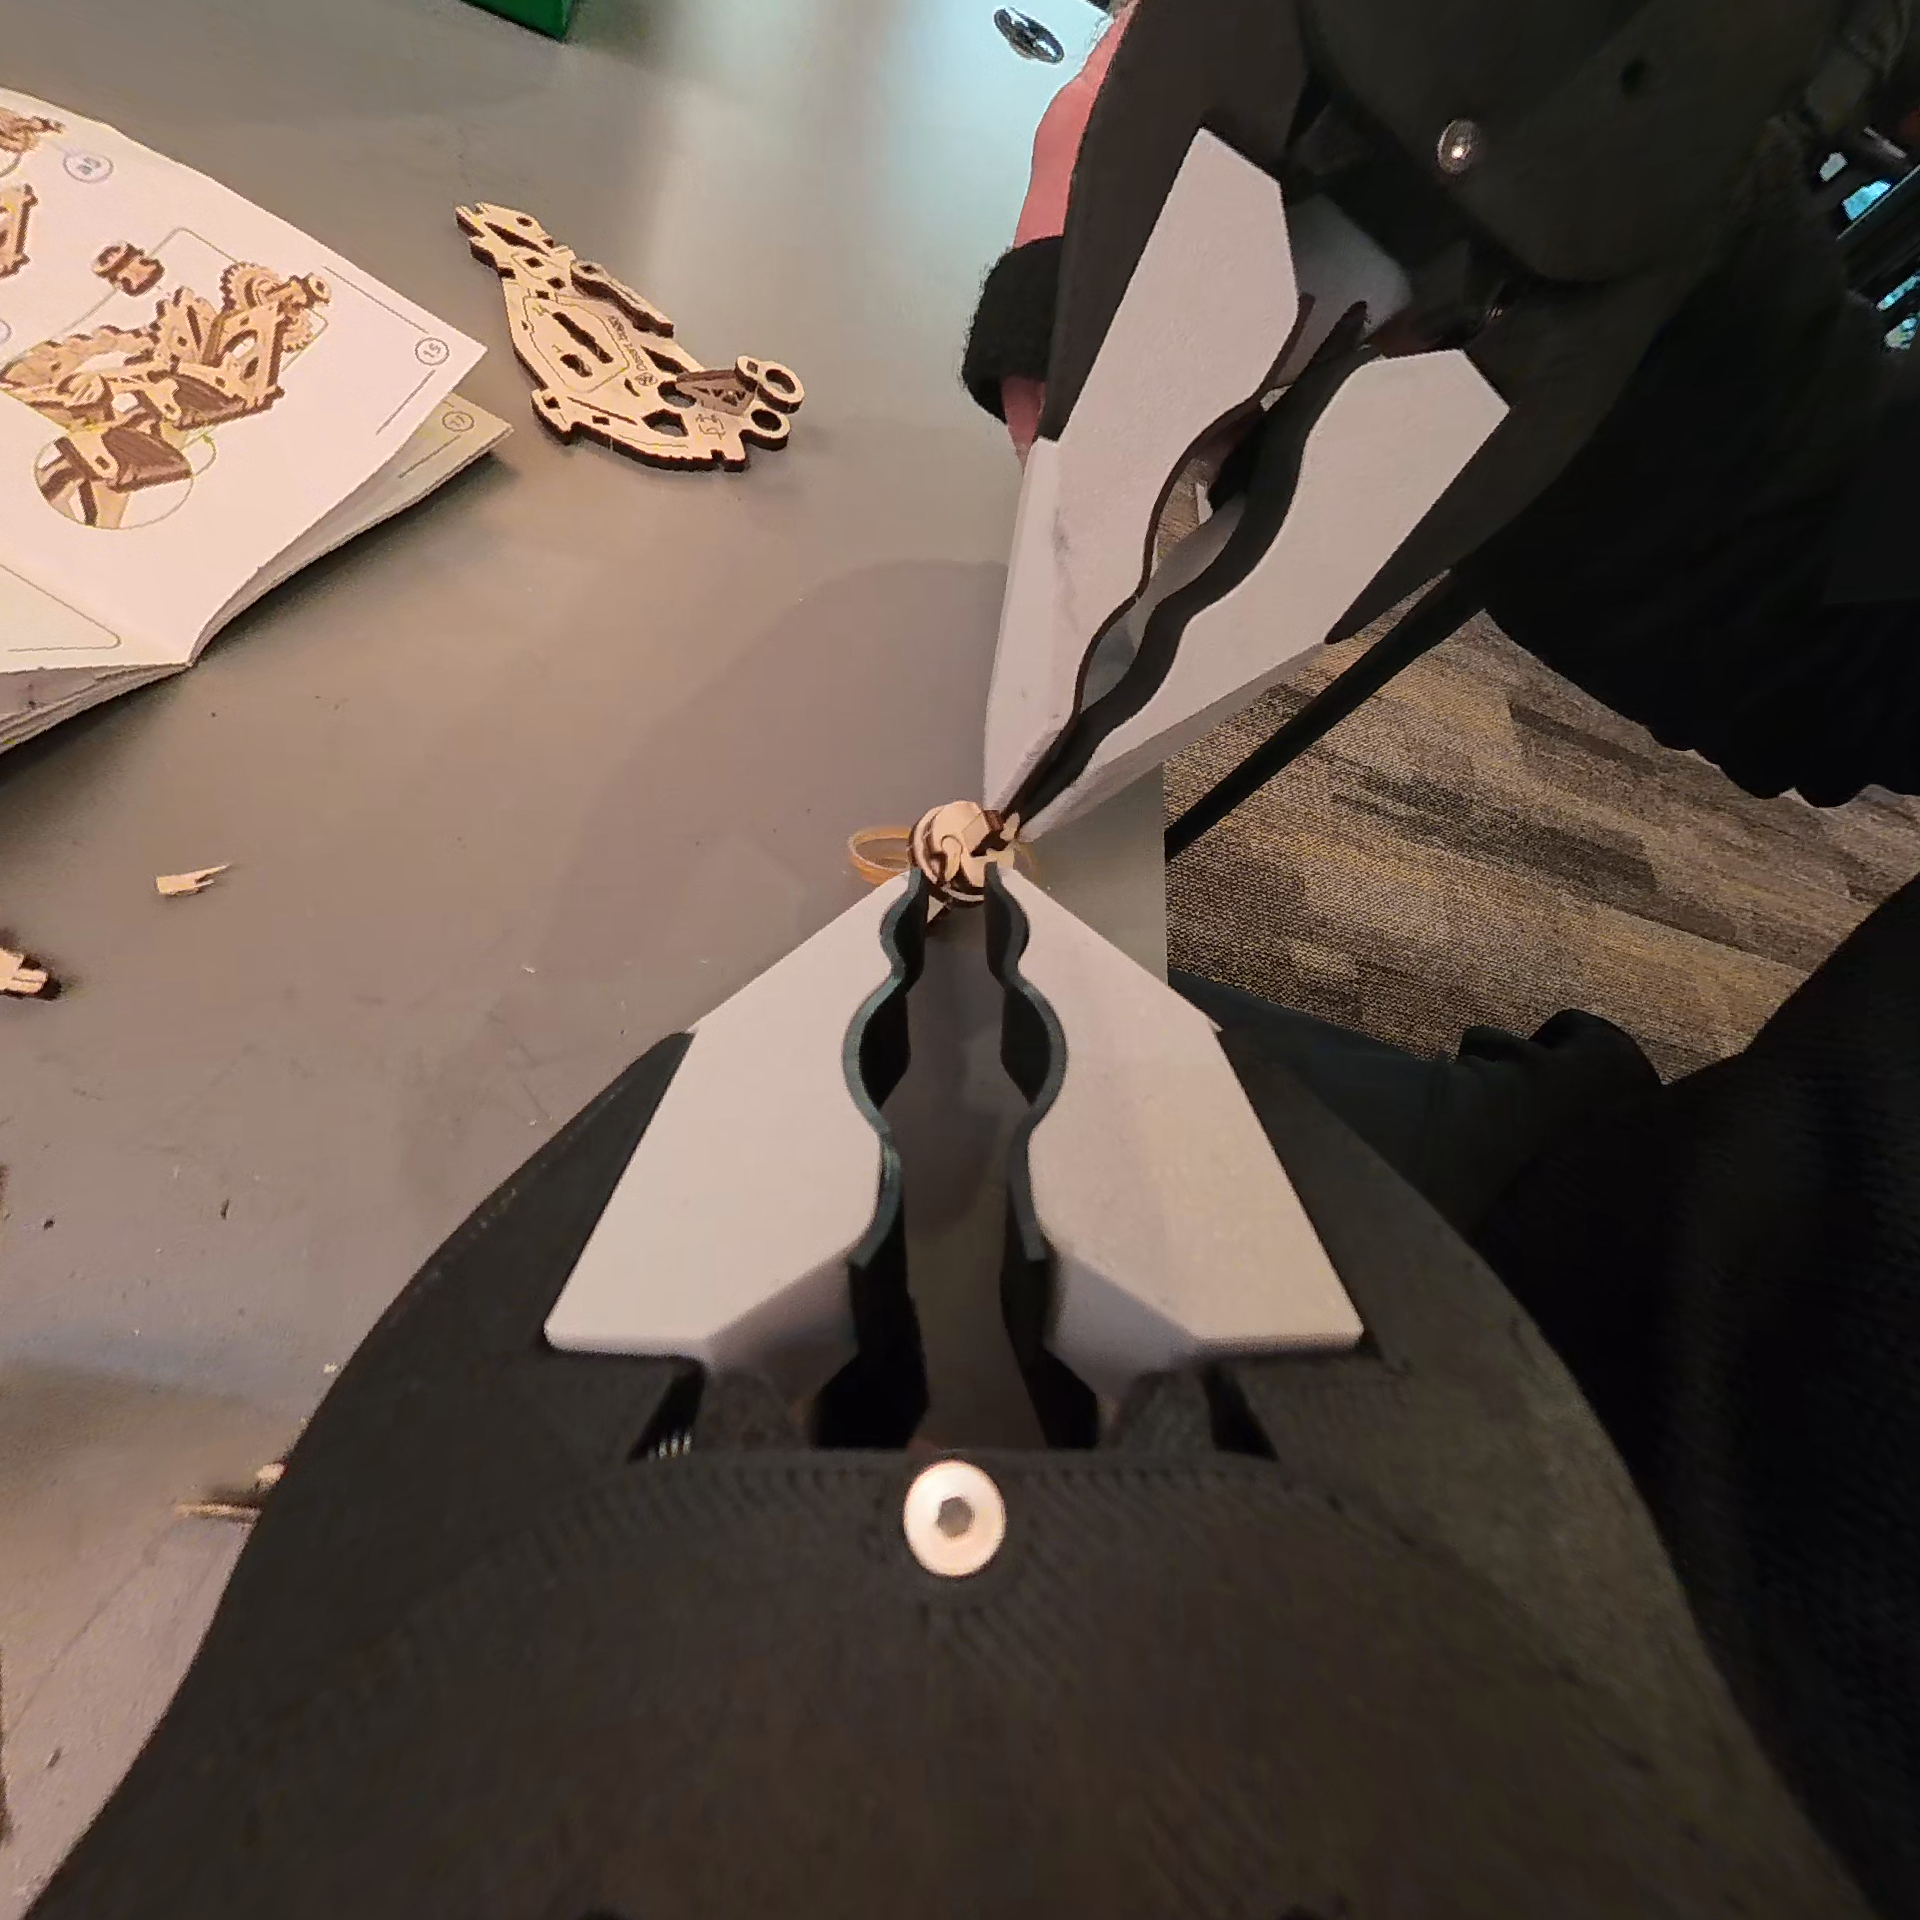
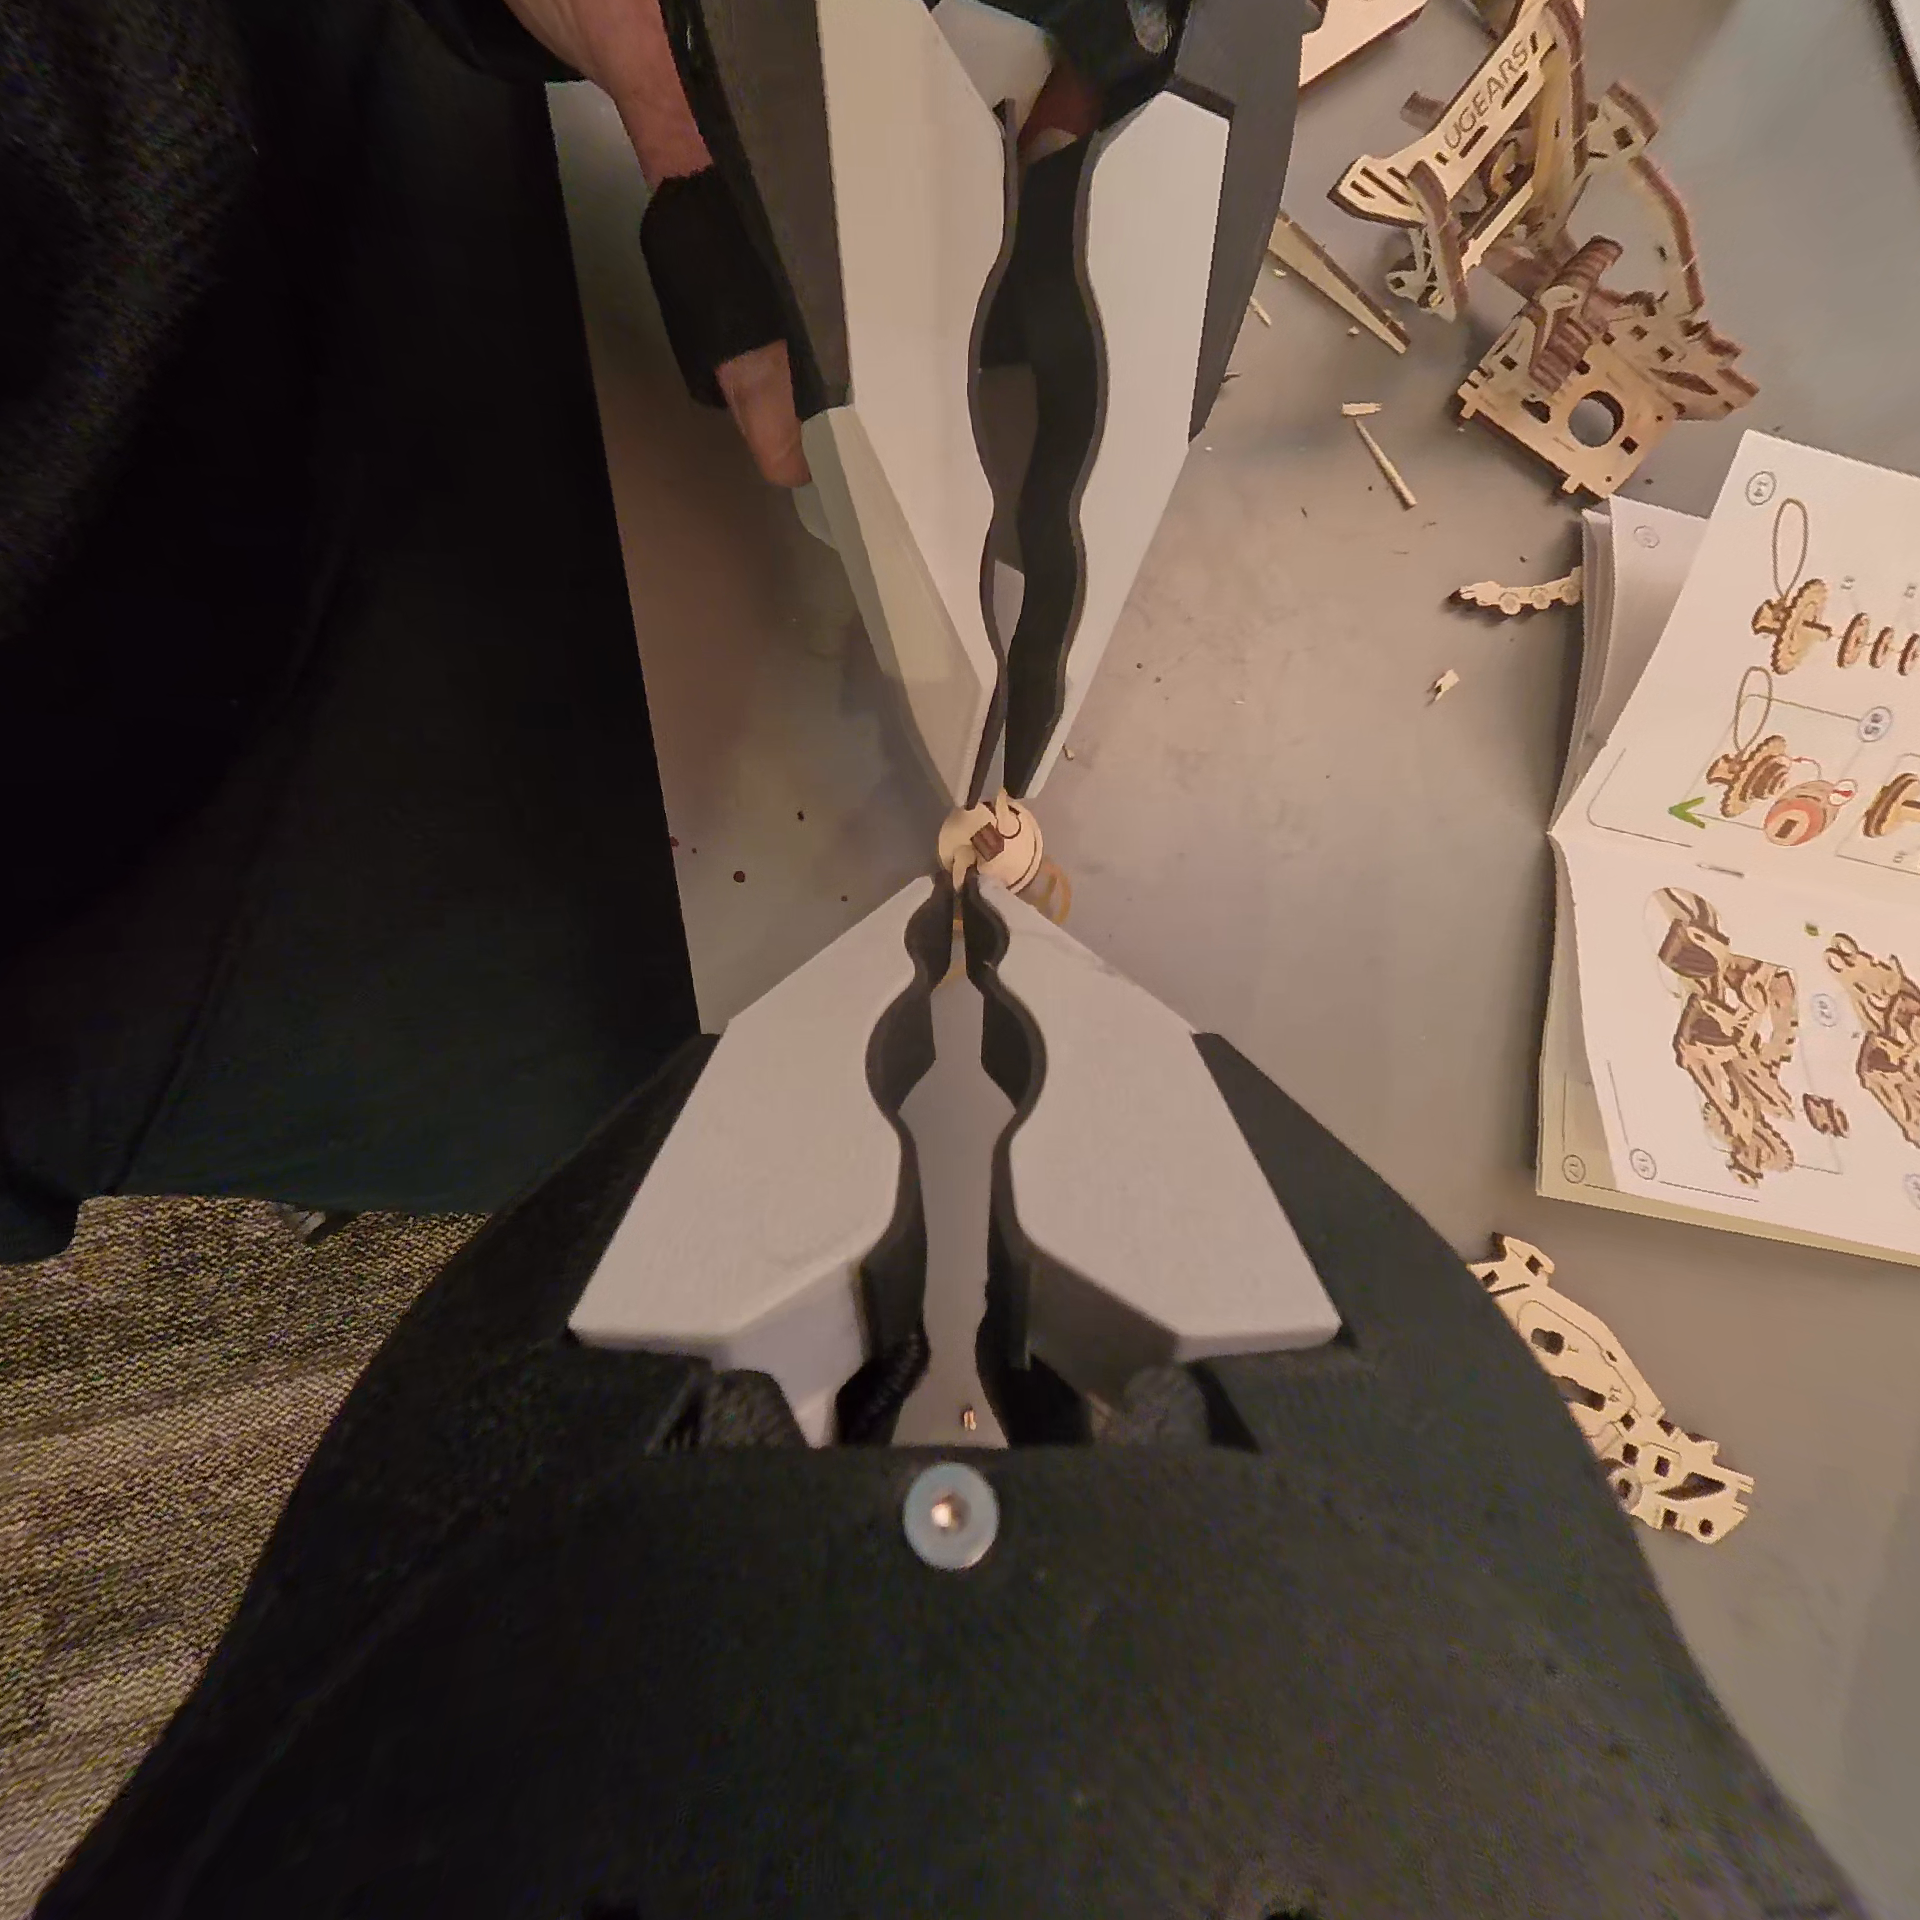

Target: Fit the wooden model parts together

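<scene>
A small round wooden model part [image 1: 948, 850] hangs above the grey table [image 1: 582, 748], pinched between both grippers. My left gripper [image 1: 952, 885] is shut on it from below in the left wrist view. My right gripper [image 1: 1004, 827] comes in from the upper right, tips shut on a small tab at the part's side. In the right wrist view the same part [image 2: 989, 840] sits between my right gripper [image 2: 962, 891] below and my left gripper [image 2: 989, 798] above. A tan rubber band [image 1: 871, 850] lies just behind the part and also shows in the right wrist view [image 2: 1056, 896].
An open instruction booklet [image 1: 177, 436] [image 2: 1725, 914] lies on the table. A flat wooden frame piece [image 1: 623, 343] [image 2: 1600, 1403] lies near it. A partly built wooden model [image 2: 1558, 270] and wood scraps [image 2: 1387, 462] lie beyond. The table edge [image 1: 1162, 914] borders carpet [image 1: 1507, 831]. My left and right fingertips are right by each other.
</scene>
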`<state>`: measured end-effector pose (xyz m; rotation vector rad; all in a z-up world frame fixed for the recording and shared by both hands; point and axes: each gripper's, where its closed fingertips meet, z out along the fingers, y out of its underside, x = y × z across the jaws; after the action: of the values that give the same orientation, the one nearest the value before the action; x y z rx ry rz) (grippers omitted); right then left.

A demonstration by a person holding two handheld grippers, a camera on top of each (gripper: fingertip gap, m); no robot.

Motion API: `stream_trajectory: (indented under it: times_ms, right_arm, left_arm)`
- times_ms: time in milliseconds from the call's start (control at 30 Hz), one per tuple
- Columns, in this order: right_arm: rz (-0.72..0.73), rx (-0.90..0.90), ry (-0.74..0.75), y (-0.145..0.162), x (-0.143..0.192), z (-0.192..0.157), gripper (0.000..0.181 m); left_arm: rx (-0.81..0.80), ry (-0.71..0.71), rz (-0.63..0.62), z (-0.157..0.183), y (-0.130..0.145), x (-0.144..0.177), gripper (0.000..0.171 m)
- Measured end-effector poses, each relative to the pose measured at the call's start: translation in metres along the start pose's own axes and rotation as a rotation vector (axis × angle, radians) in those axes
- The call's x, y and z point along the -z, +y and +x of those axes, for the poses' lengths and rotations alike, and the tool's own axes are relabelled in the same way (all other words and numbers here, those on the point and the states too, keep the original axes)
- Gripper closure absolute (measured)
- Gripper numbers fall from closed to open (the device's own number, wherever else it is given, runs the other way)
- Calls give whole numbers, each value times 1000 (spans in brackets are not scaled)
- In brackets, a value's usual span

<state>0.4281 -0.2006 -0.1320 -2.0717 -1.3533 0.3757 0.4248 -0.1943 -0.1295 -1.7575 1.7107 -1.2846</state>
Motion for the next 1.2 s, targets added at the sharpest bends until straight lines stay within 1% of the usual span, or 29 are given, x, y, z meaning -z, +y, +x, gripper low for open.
stream_trajectory:
  times_ms: [367,800,967,1200]
  right_arm:
    - [-17,-12,23,2,-1,4,181]
    - [-43,7,14,3,1,3,181]
    - [-65,47,-4,4,1,2,181]
    - [-135,136,-12,4,1,5,181]
  left_arm:
    - [1,1,1,0,0,0,163]
    - [-1,2,3,0,0,0,164]
    - [-4,1,4,0,-1,0,164]
    - [-15,-3,-2,-2,-2,-1,164]
